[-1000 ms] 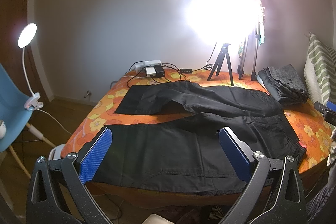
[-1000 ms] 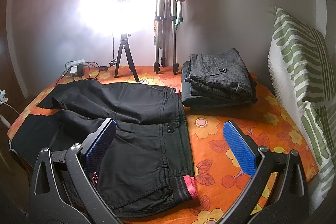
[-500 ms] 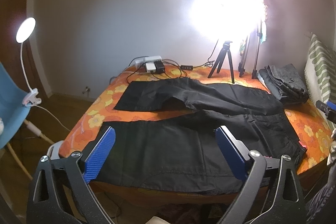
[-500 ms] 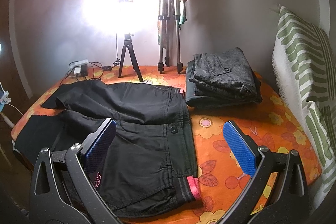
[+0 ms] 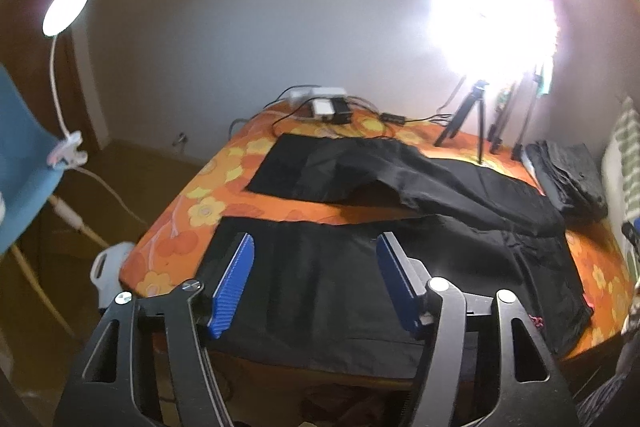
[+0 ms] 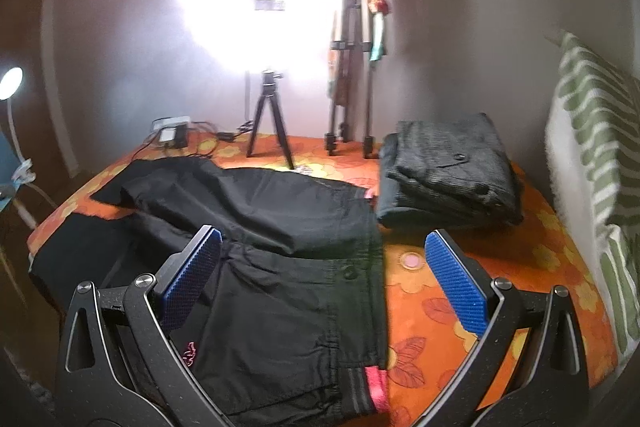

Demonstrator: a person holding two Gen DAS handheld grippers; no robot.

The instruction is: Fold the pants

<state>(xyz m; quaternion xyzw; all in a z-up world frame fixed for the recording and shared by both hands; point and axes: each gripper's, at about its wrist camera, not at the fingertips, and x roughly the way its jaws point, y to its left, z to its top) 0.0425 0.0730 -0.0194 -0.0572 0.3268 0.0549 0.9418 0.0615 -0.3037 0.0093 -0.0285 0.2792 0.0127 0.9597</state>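
Barely begun: black fabric pants [image 5: 400,267] lie unfolded on the orange floral bedspread [image 6: 500,267]; left gripper [image 5: 314,283], narrowing, and wide right gripper [image 6: 320,279] hold nothing.

Tripods [image 6: 272,119] and folded stack [image 6: 448,171] crowd bed's [image 6: 460,267] far edge.

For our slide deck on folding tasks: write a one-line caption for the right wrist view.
Right gripper, jaws open, hovers over the waistband of black pants spread on an orange floral bedspread, beside a folded grey stack.
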